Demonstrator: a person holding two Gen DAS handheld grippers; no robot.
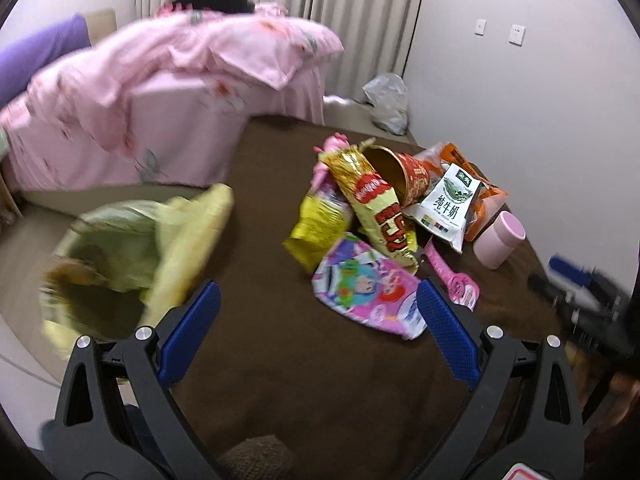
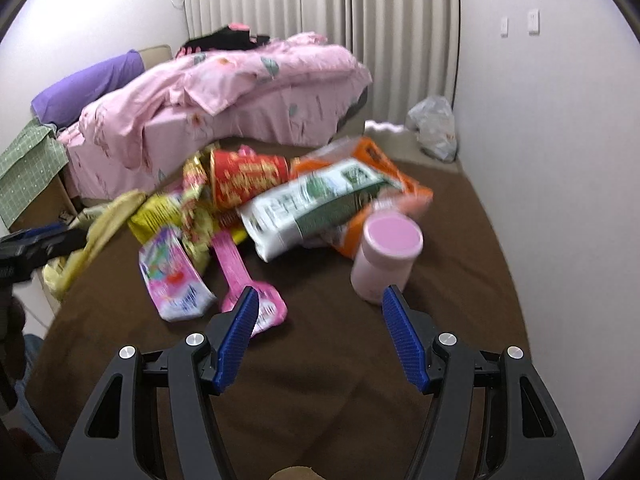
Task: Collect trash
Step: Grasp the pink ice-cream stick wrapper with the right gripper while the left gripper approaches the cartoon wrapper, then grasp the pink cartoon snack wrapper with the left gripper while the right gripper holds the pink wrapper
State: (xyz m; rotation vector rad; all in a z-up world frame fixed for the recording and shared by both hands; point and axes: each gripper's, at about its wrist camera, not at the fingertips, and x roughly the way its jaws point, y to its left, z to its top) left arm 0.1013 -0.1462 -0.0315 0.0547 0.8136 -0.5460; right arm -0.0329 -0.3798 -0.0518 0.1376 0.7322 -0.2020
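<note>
Motion blur smeared the yellow-green bin bag at eight o'clock in the left wrist view, leaving its contents unreadable. The milk carton in the right wrist view was blurred too, its print illegible. The red paper cup lay half hidden behind the gold snack bag.

My fingers are showing blue ribbed rubbery pads on matt black plastic arms with bright metal pins. The table is wearing a brown, matt, napped cloth. Snack bags are glinting as crinkled foil; the milk pouch is looking like glossy film. The pink cup is reading smooth and matt. The bed cover is looking like soft pink cloth.
</note>
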